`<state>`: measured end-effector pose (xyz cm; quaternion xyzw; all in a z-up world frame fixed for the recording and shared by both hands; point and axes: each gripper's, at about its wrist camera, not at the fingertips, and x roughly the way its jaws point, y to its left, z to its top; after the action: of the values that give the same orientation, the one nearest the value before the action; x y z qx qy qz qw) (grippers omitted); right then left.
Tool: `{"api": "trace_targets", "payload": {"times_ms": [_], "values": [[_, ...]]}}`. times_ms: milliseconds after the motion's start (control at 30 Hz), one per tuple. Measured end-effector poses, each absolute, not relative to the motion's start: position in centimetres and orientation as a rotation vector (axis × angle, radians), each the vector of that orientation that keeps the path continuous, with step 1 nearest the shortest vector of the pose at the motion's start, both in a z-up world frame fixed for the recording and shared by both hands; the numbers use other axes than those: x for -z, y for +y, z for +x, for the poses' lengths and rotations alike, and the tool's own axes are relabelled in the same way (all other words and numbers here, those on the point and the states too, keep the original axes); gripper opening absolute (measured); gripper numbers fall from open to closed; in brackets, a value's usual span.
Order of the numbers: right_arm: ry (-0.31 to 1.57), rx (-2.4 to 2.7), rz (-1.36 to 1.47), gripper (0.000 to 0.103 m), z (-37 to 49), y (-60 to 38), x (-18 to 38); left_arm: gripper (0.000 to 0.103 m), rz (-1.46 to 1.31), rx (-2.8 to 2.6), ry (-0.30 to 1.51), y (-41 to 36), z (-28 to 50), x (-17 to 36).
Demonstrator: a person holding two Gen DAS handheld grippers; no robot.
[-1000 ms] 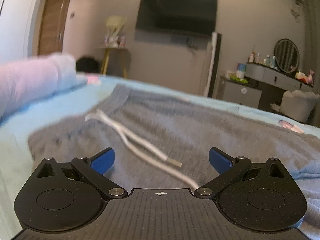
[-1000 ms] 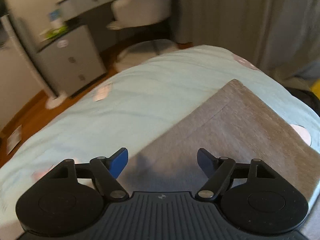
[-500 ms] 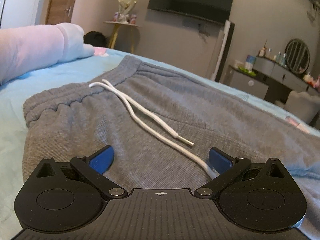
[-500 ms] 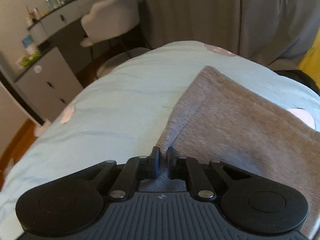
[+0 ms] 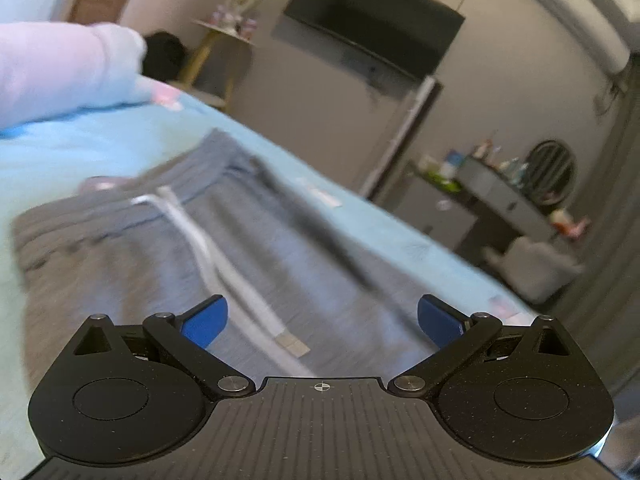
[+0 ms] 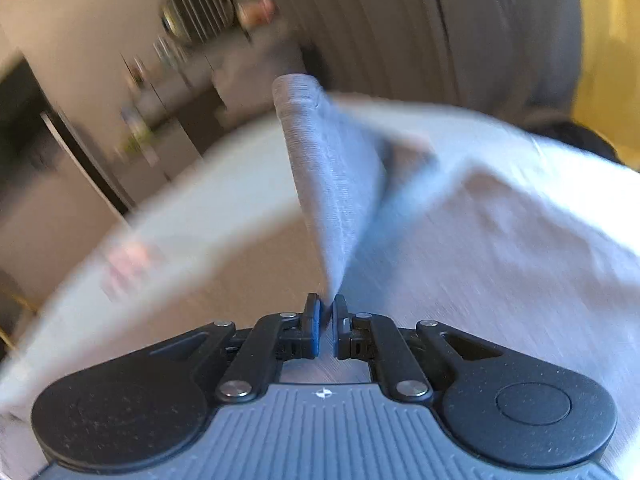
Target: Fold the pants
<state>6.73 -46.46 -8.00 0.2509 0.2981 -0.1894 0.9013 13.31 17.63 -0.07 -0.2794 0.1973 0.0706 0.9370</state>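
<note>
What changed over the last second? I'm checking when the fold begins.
The right gripper closed on the hem of the pants and has lifted it off the bed; that cloth now stands up from its jaws. The left gripper stayed open, holding nothing, above the waistband with the drawstring below it; its view has tilted.

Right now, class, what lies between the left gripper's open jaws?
In the left wrist view, the white drawstring on the grey pants runs between the left gripper jaws, untouched.
</note>
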Motion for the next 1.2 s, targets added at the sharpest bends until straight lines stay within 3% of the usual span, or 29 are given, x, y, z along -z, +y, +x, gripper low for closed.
{"api": "trace_targets", "payload": {"times_ms": [100, 167, 233, 300, 367, 400, 433, 467, 500, 600, 667, 700, 733, 800, 833, 1200], "values": [[0.598, 0.390, 0.622, 0.015, 5.7, -48.0, 9.3, 0.103, -0.621, -0.061, 0.433, 18.7, 16.6, -1.6], [0.559, 0.363, 0.727, 0.064, 5.3, -49.2, 9.5, 0.103, -0.676, -0.024, 0.465, 19.5, 19.4, -2.0], [0.497, 0.336, 0.817, 0.071, 5.0, -50.2, 10.1, 0.103, -0.763, 0.013, 0.502, 20.4, 22.5, -1.4], [0.473, 0.346, 0.865, 0.069, 5.6, -50.8, 10.9, 0.103, -0.846, 0.013, 0.566, 20.8, 25.6, -0.1], [0.455, 0.353, 0.930, 0.066, 6.1, -51.6, 11.5, 0.096, -0.888, 0.002, 0.638, 20.9, 28.8, 1.7], [0.444, 0.359, 0.952, 0.063, 6.0, -52.0, 11.7, 0.078, -0.902, -0.017, 0.668, 20.9, 30.2, 2.5], [0.437, 0.361, 0.957, 0.050, 6.0, -52.1, 11.9, 0.067, -0.917, -0.028, 0.684, 20.8, 31.1, 3.2], [0.433, 0.351, 0.953, 0.035, 6.4, -52.3, 11.9, 0.066, -0.935, -0.025, 0.694, 20.9, 32.0, 3.8], [0.450, 0.355, 0.954, 0.031, 6.8, -52.6, 12.0, 0.066, -0.958, -0.019, 0.701, 20.9, 32.9, 4.3], [0.460, 0.355, 0.983, 0.029, 6.7, -53.2, 12.2, 0.065, -1.002, -0.001, 0.721, 20.6, 35.2, 5.1], [0.464, 0.354, 0.993, 0.034, 6.8, -53.4, 12.3, 0.044, -1.049, 0.038, 0.751, 20.5, 36.2, 5.9], [0.475, 0.349, 0.992, 0.035, 6.8, -53.2, 12.3, 0.014, -1.071, 0.050, 0.766, 20.6, 36.2, 6.1], [0.486, 0.349, 0.981, 0.034, 7.2, -53.1, 12.1, 0.008, -1.069, 0.047, 0.764, 20.6, 36.0, 5.9], [0.507, 0.346, 0.929, 0.009, 7.0, -52.8, 11.2, 0.008, -1.040, 0.058, 0.710, 20.5, 34.3, 4.9], [0.520, 0.355, 0.884, 0.005, 7.3, -52.7, 10.5, 0.007, -1.024, 0.070, 0.689, 20.4, 33.3, 4.2], [0.349, 0.311, 0.706, 0.005, 0.5, -54.7, 2.1, 0.007, -0.866, 0.198, 0.563, 19.7, 12.7, -2.8]]}}
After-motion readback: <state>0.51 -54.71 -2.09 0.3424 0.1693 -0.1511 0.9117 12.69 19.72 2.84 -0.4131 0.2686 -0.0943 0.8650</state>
